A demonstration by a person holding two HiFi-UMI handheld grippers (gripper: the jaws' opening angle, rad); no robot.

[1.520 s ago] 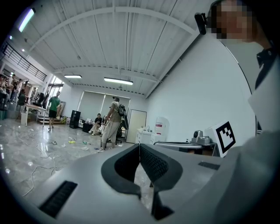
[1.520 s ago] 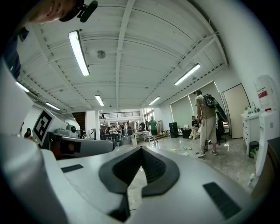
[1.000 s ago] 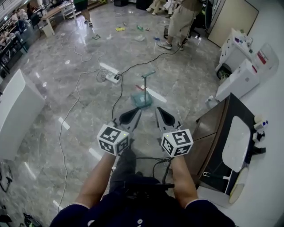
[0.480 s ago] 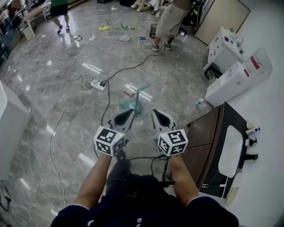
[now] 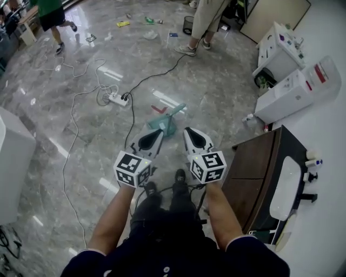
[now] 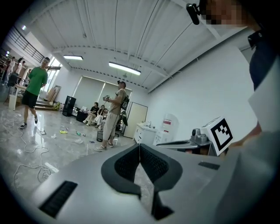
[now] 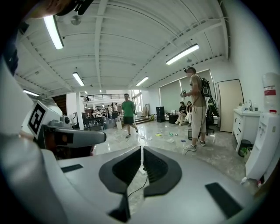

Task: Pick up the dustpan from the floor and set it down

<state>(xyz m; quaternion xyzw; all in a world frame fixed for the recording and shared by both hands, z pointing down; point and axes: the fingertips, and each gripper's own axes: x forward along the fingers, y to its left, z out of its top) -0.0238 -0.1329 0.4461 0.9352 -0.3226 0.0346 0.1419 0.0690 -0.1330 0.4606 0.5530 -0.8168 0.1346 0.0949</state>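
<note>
Grey marbled floor (image 5: 70,124) fills most of the scene. At the far left a person in green (image 5: 51,16) walks. Nearer, a white power strip (image 5: 116,99) lies among loose cables (image 5: 73,140).

The left tongs (image 5: 160,132) are held out low over the floor, with the jaws pressed together and nothing between them. Just beyond their tips, and between the two tools in the head view, the teal dustpan (image 5: 164,124) sits on the floor. Its handle slants up toward the far right, and neither tool holds it. The right tongs (image 5: 186,130) reach out beside the left ones, likewise closed and empty.

Farther off a person in beige trousers (image 5: 204,21) stands beside a dark bin (image 5: 188,24). At the near right is a dark worktop (image 5: 259,162), with white machines (image 5: 294,97) beyond it.
</note>
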